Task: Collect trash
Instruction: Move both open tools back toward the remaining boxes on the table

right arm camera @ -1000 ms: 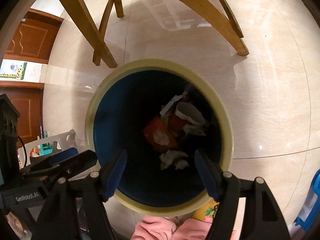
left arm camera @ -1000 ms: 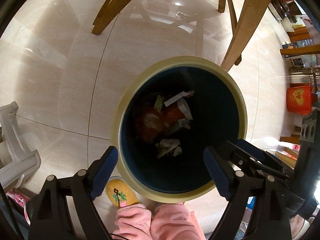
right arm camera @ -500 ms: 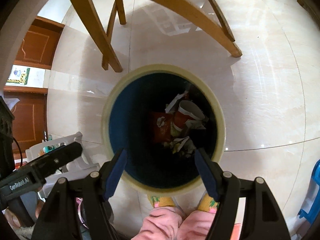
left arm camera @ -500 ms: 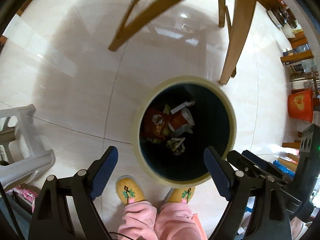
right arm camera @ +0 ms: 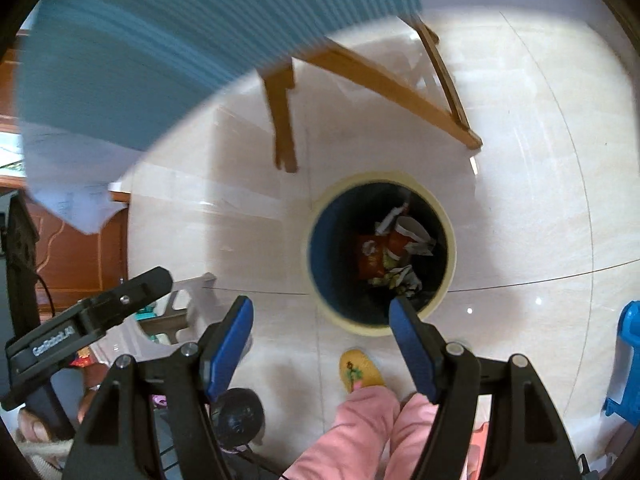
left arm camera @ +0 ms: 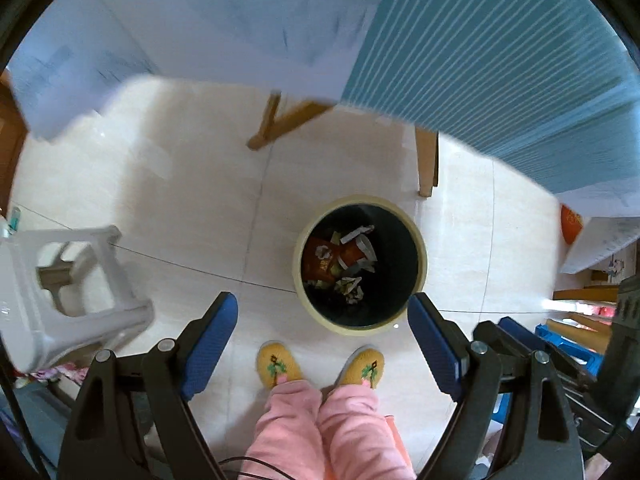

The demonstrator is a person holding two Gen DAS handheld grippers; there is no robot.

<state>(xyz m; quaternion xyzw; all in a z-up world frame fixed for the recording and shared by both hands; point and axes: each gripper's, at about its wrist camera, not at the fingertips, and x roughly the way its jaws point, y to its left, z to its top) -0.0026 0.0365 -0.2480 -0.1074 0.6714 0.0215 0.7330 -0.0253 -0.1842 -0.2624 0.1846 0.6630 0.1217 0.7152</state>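
Round cream-rimmed bin (left arm camera: 416, 236) stands upright on the floor, holding crumpled trash (left arm camera: 340, 256).

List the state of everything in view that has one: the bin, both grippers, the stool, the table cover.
Trash bin: upright on the floor, lidless, wrappers and crumpled paper at the bottom.
Left gripper: open, empty.
Right gripper: open, empty.
White plastic stool: upright.
Blue striped table cover: hanging over the table edge.

Glossy cream floor tiles (left arm camera: 172, 216) are reflecting soft light. A worktop's teal striped cloth (left arm camera: 500, 60) is hanging over wooden legs (right arm camera: 282, 120) at the far side. A white plastic stool (left arm camera: 60, 280) is standing left, a brown wooden cabinet (right arm camera: 76, 256) beyond.
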